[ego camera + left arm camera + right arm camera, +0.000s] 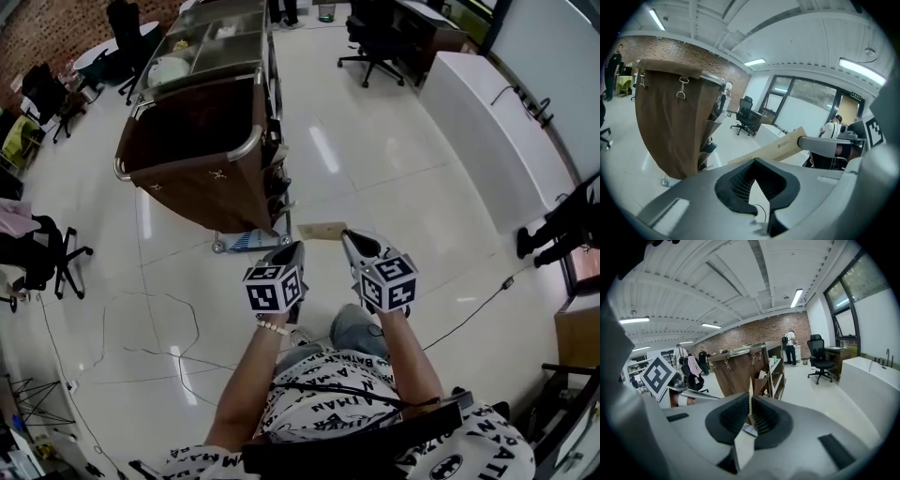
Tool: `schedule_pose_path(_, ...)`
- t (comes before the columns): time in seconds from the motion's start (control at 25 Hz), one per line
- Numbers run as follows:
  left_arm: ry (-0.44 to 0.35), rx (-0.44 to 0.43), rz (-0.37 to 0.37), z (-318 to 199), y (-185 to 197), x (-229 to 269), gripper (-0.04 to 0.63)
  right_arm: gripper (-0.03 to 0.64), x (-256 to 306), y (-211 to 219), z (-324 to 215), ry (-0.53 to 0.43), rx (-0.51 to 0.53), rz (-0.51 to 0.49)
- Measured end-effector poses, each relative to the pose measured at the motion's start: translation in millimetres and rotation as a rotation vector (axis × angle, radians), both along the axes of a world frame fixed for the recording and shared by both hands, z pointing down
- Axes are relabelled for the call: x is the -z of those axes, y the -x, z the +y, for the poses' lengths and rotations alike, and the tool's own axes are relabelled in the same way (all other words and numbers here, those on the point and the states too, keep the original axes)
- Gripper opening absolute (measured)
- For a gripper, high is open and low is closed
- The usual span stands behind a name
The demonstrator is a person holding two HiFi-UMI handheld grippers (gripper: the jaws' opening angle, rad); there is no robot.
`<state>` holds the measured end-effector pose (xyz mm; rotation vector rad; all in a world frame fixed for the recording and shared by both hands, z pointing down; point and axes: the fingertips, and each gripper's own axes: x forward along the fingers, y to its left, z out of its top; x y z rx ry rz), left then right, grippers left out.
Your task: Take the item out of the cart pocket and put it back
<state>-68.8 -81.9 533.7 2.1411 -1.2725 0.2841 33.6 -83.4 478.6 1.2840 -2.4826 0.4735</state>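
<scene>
Left gripper [754, 165]: jaws drawn together at the tips, with nothing between them.
Right gripper [750, 404]: jaws narrow, clamped on a flat tan envelope [322, 231] that shows edge-on in its own view.
Envelope: out of the pocket, in the air over the floor [394, 187], reaching from the right gripper's tip across in front of the left gripper.
Cart [202, 150]: just beyond, with a brown bag. Its side pockets [277, 187] are near the envelope but apart from it.

Left gripper [754, 163] closed — right gripper [750, 399] clamped.
</scene>
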Motion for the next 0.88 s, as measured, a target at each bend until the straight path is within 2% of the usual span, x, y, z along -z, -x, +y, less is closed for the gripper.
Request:
schedule_pose_path(0.16,0.014,-0.007,-0.010,-30.2,-9.1,-8.0,0.002,0.024,-1.3,-13.1,-38.8,-0.007,-0.012,0.005)
schedule_pose_path(0.4,0.018,0.036,-0.039,-97.0,-22.5,-18.1,0.002,0.023,-10.4,-27.7,-117.0,-0.010,0.025,-0.004)
schedule_pose_path(0.64,0.054,0.125,-0.151,-168.1,-25.1,-42.9,0.003,0.023,-30.3,-27.0,-215.8,0.002,0.099,-0.044)
schedule_pose_path(0.88,0.099,0.228,-0.216,-198.2,-20.9,-78.0,0.003,0.023,-67.0,-5.0,-277.6,0.015,0.179,-0.047)
